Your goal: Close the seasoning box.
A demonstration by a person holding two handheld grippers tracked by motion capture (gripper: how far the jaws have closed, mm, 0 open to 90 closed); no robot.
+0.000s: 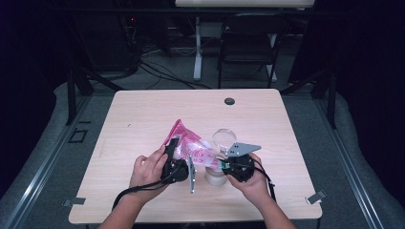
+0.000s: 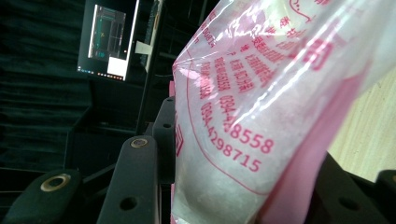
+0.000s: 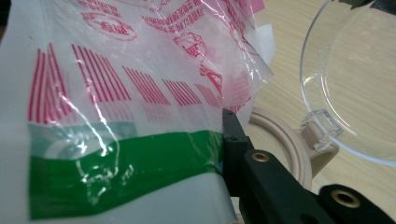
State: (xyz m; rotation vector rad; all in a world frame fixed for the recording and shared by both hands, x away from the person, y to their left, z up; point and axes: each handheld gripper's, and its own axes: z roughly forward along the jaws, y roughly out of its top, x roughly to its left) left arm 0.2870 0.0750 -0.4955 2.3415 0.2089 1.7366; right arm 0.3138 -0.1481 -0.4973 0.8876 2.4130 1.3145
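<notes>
Together, two grippers (left [image 1: 173, 149], right [image 1: 224, 164]) clamp one pink bag [image 1: 188, 143] beside one jar [image 1: 217, 177].

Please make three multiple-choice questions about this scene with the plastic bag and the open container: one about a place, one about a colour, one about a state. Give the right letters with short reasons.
1. Where is the container with the clear hinged lid?
A. Beside the right claw, near the table's front edge
B. On the chair behind the table
C. At the table's far left corner

2. What colour is the band across the bag end at the right claw?
A. Blue
B. Green
C. Yellow

3. How is the bag held?
A. It lies loose on the table
B. One claw grips it
C. Both claws grip it, one at each end

Answers:
1 A: the high view shows it by the right claw.
2 B: the right gripper view shows a green band.
3 C: the left claw clamps the pink-printed end, the right claw the green-banded end.
</notes>
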